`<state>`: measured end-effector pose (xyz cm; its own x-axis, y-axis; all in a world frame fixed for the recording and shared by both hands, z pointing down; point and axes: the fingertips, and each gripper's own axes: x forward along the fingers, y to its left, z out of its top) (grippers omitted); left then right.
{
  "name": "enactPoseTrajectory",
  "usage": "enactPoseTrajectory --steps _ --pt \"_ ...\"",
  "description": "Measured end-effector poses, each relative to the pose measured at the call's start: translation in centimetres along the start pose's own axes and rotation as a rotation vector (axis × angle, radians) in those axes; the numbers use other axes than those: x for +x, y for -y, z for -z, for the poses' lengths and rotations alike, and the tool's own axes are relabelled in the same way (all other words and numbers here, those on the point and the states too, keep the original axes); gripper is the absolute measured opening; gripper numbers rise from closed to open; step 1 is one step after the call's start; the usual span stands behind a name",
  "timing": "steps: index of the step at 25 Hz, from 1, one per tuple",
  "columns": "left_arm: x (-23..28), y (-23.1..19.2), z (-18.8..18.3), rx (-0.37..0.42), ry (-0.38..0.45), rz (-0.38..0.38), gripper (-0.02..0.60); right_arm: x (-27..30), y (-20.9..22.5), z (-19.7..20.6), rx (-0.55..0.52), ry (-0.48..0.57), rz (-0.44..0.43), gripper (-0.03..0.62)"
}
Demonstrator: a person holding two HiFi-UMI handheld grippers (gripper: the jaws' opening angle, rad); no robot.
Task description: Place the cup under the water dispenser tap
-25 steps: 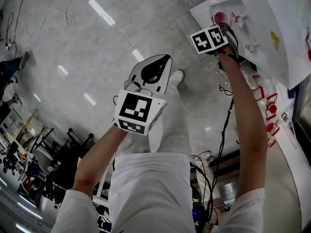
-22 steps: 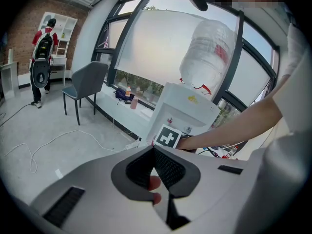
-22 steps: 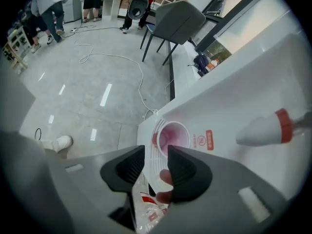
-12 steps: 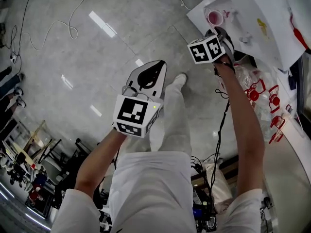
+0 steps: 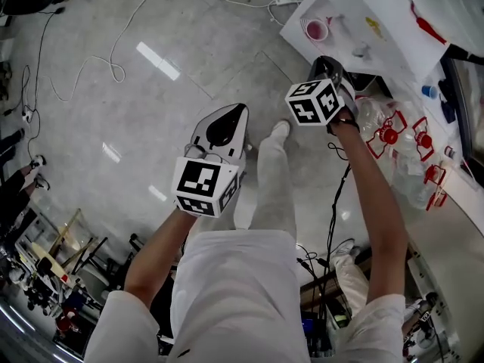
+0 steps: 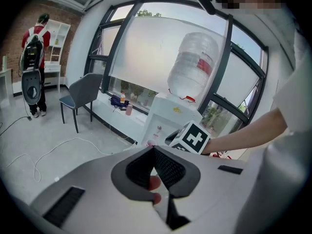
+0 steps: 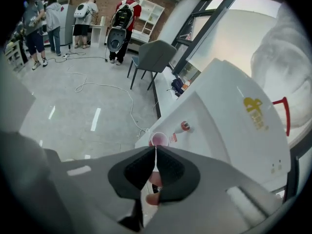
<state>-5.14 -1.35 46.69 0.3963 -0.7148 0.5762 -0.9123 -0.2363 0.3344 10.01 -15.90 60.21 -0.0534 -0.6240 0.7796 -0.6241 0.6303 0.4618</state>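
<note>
The cup (image 5: 316, 29) stands upright on the dispenser (image 5: 393, 29) ledge by the tap (image 7: 185, 126), just beyond the right gripper (image 5: 325, 63), whose fingers have just been closing on nothing; the left gripper (image 5: 231, 113), farther away, is closed and empty too.

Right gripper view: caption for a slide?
Right gripper, jaws just closed on nothing, facing pink cup on water dispenser.

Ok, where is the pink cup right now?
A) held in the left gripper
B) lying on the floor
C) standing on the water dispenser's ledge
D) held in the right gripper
C: the pink cup stands on the water dispenser ledge, beyond the right gripper, whose jaws have just been closing with nothing between them.
</note>
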Motion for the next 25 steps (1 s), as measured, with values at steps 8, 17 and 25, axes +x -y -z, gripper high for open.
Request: enactPoseTrajectory --steps 8,17,25 --pt "-3.6 2.1 -2.1 0.015 0.018 0.047 0.006 -8.3 1.2 -1.8 0.107 0.093 0.007 0.012" --pt "-8.6 4.8 -4.4 0.028 0.037 0.119 0.006 -18.3 2.3 -2.5 0.315 0.175 0.025 0.011" --pt "-13.0 6.4 -6.3 0.071 0.060 0.153 0.006 -27.4 3.2 -1.9 0.501 0.243 0.087 0.011"
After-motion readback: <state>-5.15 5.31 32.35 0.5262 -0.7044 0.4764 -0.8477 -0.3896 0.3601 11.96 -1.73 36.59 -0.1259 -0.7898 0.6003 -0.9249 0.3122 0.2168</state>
